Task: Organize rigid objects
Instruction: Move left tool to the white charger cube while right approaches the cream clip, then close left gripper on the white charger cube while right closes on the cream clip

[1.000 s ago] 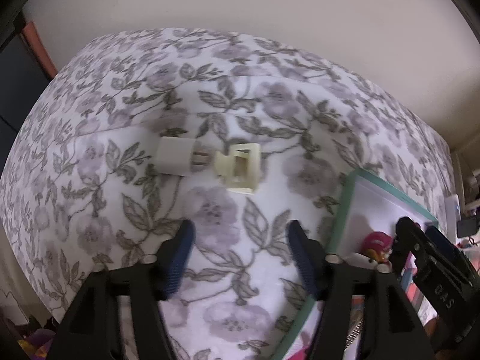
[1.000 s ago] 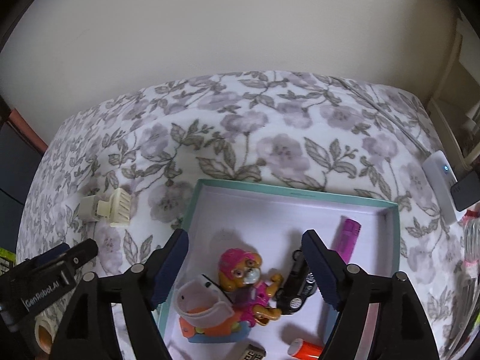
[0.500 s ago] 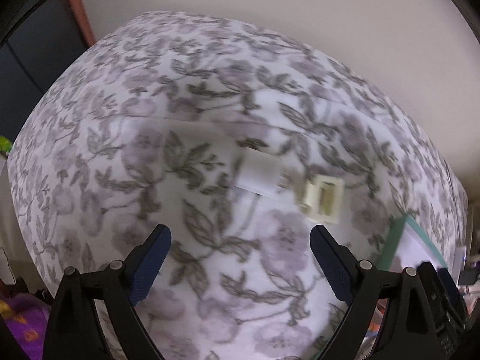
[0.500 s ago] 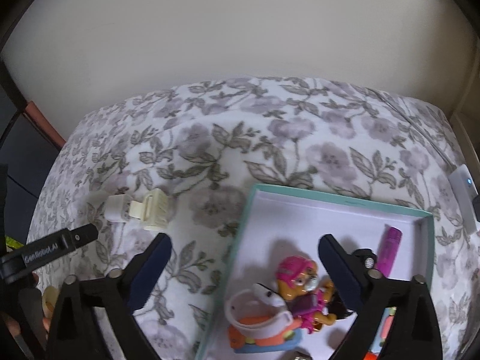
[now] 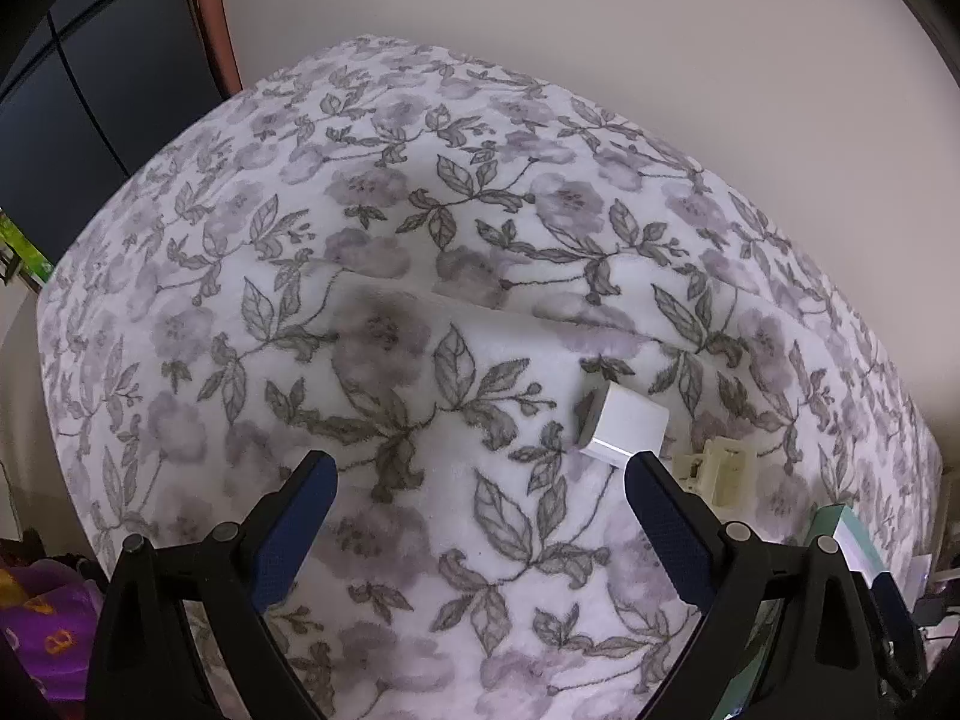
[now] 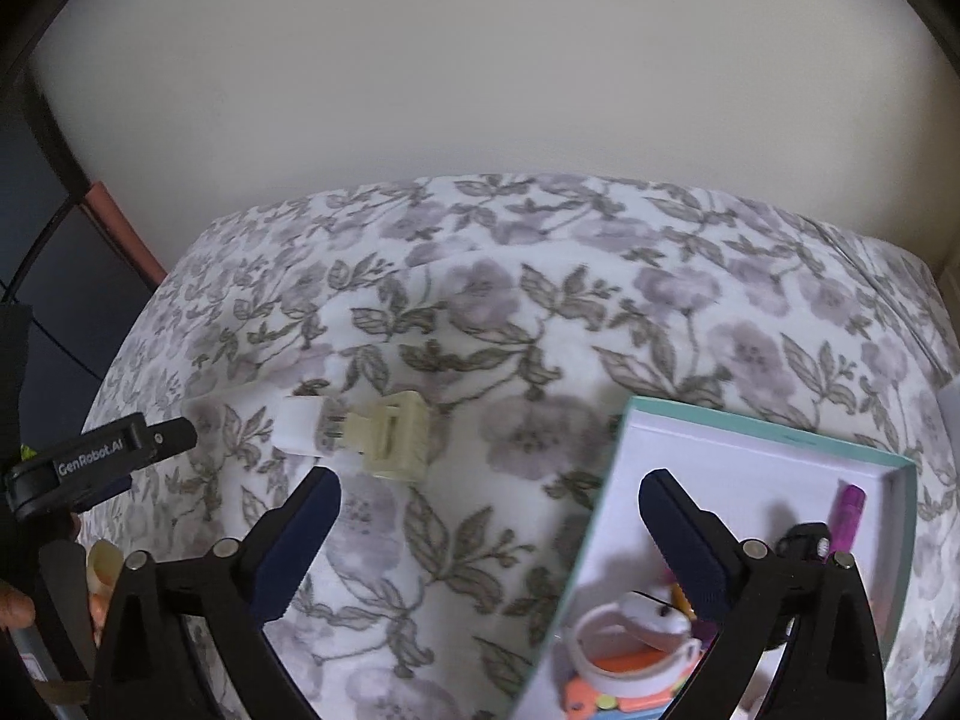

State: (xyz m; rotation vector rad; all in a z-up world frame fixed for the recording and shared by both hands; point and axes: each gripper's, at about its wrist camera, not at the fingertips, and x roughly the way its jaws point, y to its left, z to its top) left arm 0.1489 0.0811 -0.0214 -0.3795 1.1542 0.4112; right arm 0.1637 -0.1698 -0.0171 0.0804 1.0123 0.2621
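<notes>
1. Covering the whole work surface is a fuzzy floral blanket [image 5: 384,396], grey leaves and lilac blooms, with a plain cream wall [image 6: 480,90] behind and a dark panel at the left edge.
2. Sitting on the fabric: a boxy white charger [image 5: 624,423] touching a ribbed cream hair clip [image 6: 393,441]. The teal-rimmed box [image 6: 774,423] to the right holds a pink marker [image 6: 849,510] and a white-and-orange toy [image 6: 630,648].
3. Since a second ago, both views slid left; charger and clip now sit lower right for the left gripper [image 5: 480,495].
4. Left jaws just opened wider, nothing between them. Right gripper [image 6: 489,507] is spread wide too, empty, over blanket and box edge.
</notes>
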